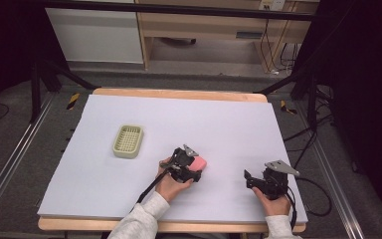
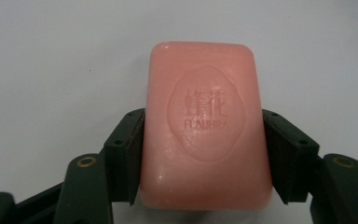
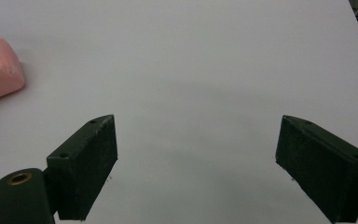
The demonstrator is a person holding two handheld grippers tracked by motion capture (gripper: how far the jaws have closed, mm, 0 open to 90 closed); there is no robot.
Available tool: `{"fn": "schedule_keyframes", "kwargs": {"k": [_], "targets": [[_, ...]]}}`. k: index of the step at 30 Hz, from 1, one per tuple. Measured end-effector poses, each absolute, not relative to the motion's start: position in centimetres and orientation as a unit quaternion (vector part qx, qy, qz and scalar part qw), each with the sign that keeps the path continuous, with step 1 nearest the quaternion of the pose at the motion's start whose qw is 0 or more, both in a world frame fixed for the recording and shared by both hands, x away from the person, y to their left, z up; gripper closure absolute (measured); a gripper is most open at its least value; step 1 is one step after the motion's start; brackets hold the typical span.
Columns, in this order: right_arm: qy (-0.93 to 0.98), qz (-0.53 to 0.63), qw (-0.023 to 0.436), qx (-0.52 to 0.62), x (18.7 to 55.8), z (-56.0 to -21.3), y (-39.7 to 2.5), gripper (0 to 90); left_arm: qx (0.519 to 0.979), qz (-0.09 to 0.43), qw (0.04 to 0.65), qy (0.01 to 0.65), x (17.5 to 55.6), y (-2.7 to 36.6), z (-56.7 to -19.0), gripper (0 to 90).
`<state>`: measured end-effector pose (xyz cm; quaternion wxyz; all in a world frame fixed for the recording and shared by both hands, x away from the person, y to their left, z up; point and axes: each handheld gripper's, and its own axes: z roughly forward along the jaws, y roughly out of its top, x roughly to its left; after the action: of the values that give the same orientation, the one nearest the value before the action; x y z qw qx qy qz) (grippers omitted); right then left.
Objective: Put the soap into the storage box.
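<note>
— What is the person doing down there at the table?

— Picking up a bar of pink soap (image 2: 205, 126). The left gripper (image 2: 204, 154) has its two black jaws pressed against the long sides of the bar, one on each side, so it is clamped on it. You can read a stamped oval mark on the top face from the left gripper view.

— Is it off the table yet?

— I can't tell. From above, the soap (image 1: 199, 163) sits at the front middle of the white sheet (image 1: 229, 124), right at the tip of the left gripper (image 1: 195, 166), and it looks to be lying on or just over the surface.

— And the other hand?

— The right gripper (image 1: 249, 180) rests off to the right, near the front edge, well apart from the soap. Its jaws stand wide apart with nothing between them, just bare sheet.

— So which step would you call this?

— The grasp, I'd say: the bar is taken, the carrying not yet begun.

— Carried where?

— My guess is the pale green soap dish (image 1: 128, 141), which stands to the left and farther back, well apart from the bar. The next move calls for a clean lift, then a swing left and away, keeping the bar level so it doesn't slip from the smooth pads, and lowering it flat inside the dish.
</note>
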<state>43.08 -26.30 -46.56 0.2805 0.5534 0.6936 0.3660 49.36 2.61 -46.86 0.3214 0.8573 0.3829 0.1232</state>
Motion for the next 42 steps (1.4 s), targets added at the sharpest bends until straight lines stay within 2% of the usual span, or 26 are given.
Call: {"fn": "schedule_keyframes", "kwargs": {"k": [26, 42], "targets": [[0.694, 0.365, 0.279, 0.553, 43.1, -46.6, -26.2, 12.8, 0.835, 0.139, 0.358, 0.394, 48.4, 8.4, -42.0, 37.1], [0.697, 0.363, 0.281, 0.552, 43.2, -46.7, -26.0, 12.8, 0.828, 0.151, 0.361, 0.401, 48.2, 11.9, -40.6, 37.1]]}}
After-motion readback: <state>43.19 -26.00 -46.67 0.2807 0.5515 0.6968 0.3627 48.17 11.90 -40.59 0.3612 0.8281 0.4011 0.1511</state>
